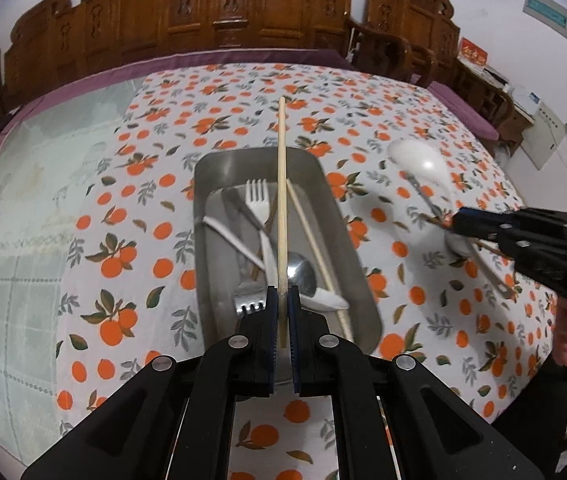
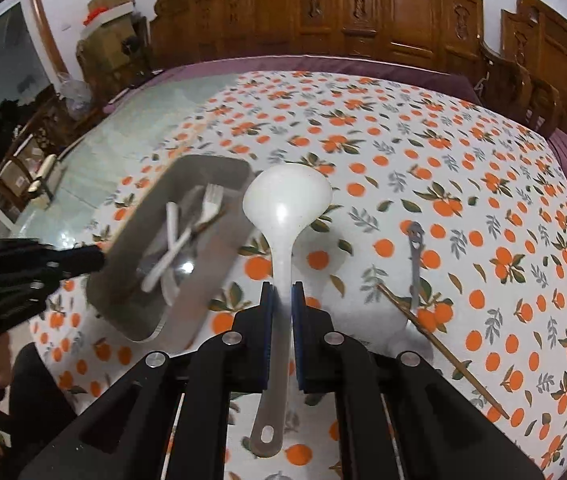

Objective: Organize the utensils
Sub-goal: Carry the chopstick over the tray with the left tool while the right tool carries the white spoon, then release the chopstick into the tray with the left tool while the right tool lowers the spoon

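Mid-loading step. Left tongs [image 1: 282, 300] clenched on wooden chopstick [image 1: 281, 200], poised over steel tray [image 1: 363, 280] on bench. Right tongs [image 2: 282, 294] grasping white ladle [image 2: 286, 208] by handle, beside tray. Next: lower and release chopstick among forks, then ladle. Metal spoon [image 2: 415, 264] left outside.

Both my wrist cameras tilt down along their fingers, close over the orange-print tablecloth [image 1: 403, 128], sharing the steel tray [image 2: 203, 168]

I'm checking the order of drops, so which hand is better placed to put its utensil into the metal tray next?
Left, probably. Its fingers hold the chopstick directly over the metal tray; the right fingers hold the white ladle beside the tray, over the tablecloth.
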